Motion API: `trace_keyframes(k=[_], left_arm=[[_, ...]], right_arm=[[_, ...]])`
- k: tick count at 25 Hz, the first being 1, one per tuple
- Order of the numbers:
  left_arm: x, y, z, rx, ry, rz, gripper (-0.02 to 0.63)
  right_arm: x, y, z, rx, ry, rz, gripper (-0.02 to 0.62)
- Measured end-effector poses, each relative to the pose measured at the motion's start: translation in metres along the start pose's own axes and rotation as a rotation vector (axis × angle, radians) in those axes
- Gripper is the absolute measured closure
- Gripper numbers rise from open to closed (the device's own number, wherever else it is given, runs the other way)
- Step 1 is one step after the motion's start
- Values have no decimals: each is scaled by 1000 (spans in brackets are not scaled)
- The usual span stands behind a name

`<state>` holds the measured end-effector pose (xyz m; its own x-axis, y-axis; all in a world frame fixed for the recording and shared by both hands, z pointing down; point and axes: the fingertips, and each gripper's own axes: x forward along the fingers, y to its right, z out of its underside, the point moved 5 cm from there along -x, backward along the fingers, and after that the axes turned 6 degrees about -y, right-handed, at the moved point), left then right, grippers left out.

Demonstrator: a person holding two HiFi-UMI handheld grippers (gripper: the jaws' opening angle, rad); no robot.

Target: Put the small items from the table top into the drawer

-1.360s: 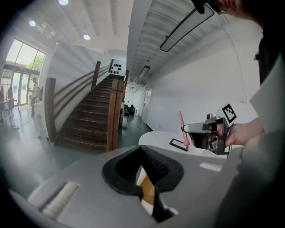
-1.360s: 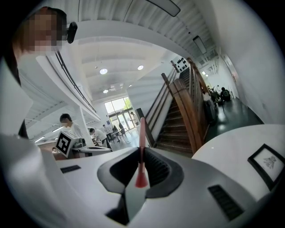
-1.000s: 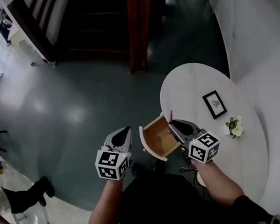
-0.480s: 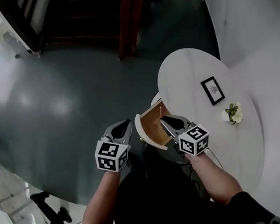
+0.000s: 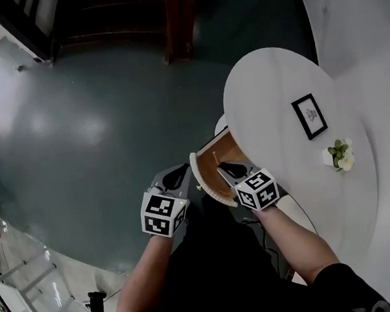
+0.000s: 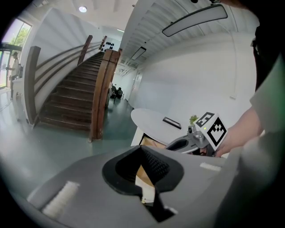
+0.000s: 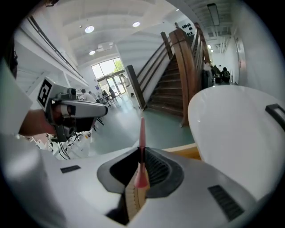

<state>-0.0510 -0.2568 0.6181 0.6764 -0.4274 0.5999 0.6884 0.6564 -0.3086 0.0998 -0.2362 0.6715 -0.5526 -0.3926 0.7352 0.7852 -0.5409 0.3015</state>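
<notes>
A drawer (image 5: pixel 211 158) with a wooden inside stands pulled out from the left edge of the white oval table (image 5: pixel 266 102). My right gripper (image 5: pixel 224 167) hangs over the drawer, shut on a thin red pointed stick (image 7: pixel 141 133) that pokes out past its fingertips. My left gripper (image 5: pixel 177 176) floats just left of the drawer's curved white front (image 5: pixel 204 186), shut with nothing in it. The left gripper view shows the right gripper (image 6: pixel 178 144) in front of the drawer's wooden edge (image 6: pixel 148 143).
A black picture frame (image 5: pixel 309 116) lies on the table, and a small pot of white flowers (image 5: pixel 340 155) stands near its right edge. A wooden staircase post (image 5: pixel 176 21) rises beyond, on grey-green floor (image 5: pixel 94 128). The person's arms and dark clothes fill the bottom.
The right gripper with the red stick has moved left and nearer, further over the drawer. The left gripper has kept beside the drawer front. The head view has shifted.
</notes>
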Motion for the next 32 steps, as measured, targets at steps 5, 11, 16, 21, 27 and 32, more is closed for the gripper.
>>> trace_keyframes(k=[5,11,16,21,27,32], left_arm=[[21,-8,15,-21,-24,7,595],[39,-15,27,-29,-41,25,595],[51,-18,37,-29,-49,38,595],[55,-23,46,-47,-44,37,595],[54,-26,53,-67,-36,31,595],[49,-30,61,-68,-52,25,595]], right_arm=[[28,12,16,-2,-55,-6,541],[60,22,37,-36,-157,2,541],[82,35,58,-131,-259,25,541],[104,46,82,-164,-356,35,541],[122,55,102,-312,-493,27,541],[140,55,107,-333,-525,14,541]])
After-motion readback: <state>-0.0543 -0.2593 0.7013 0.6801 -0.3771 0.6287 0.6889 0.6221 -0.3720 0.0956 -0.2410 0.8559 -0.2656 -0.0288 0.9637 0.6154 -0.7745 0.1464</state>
